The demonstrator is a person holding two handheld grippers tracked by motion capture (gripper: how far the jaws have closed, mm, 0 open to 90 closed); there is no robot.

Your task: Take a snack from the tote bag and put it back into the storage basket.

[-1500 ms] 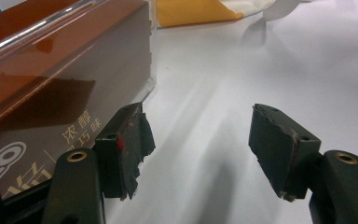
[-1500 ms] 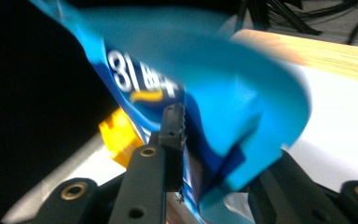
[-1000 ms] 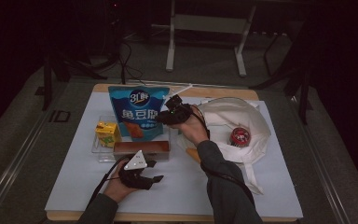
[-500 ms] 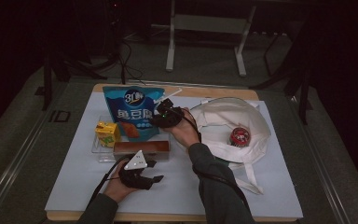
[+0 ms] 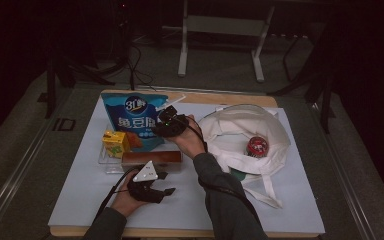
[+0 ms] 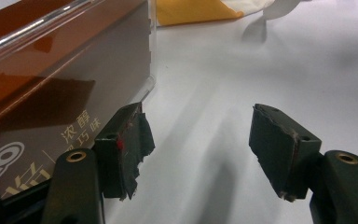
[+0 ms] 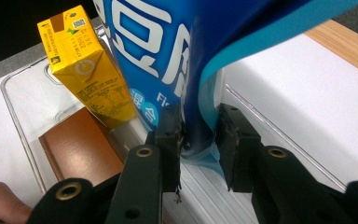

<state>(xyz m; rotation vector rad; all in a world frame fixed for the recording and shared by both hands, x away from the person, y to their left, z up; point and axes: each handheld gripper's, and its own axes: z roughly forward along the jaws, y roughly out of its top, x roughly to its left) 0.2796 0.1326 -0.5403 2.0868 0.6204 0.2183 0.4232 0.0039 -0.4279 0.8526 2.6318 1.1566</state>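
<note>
The right gripper point(image 7: 198, 140) straddles the lower edge of a glossy blue snack pouch point(image 7: 182, 56), its two black jaws on either side of the thin, curved film; they have just been closing and easing again, and whether the pads press the film cannot be told, though the left pad sits against it and a narrow gap shows at the right one. The pouch, printed with large white characters, stands upright at the back of a clear plastic tray point(image 7: 23, 121) on the far left part of the bench point(image 5: 280, 200). Just beside it in the tray stands a yellow drink carton point(image 7: 86, 70), a tilted rectangular box with a matte printed face. In front of that lies a flat brown box point(image 7: 81, 140) with a smooth, slightly reflective surface.

In the high view the right hand point(image 5: 187, 137) reaches forward and left across the bench, forearm in a dark sleeve, wrist bent towards the pouch point(image 5: 135, 120).

The left gripper point(image 6: 200, 144) rests low near the front edge, jaws spread with only the white bench cover point(image 6: 242, 65) between them, the pads worn and ragged at the edges. Its left jaw lies just beside the brown box point(image 6: 51, 93), which carries pale printed characters. The left hand point(image 5: 125, 200) lies on the bench, the grey three-cornered plate facing up.

To the right, well apart, lies a white cloth bag point(image 5: 240, 130), soft and crumpled, its mouth open around a round red can point(image 5: 256, 146).
</note>
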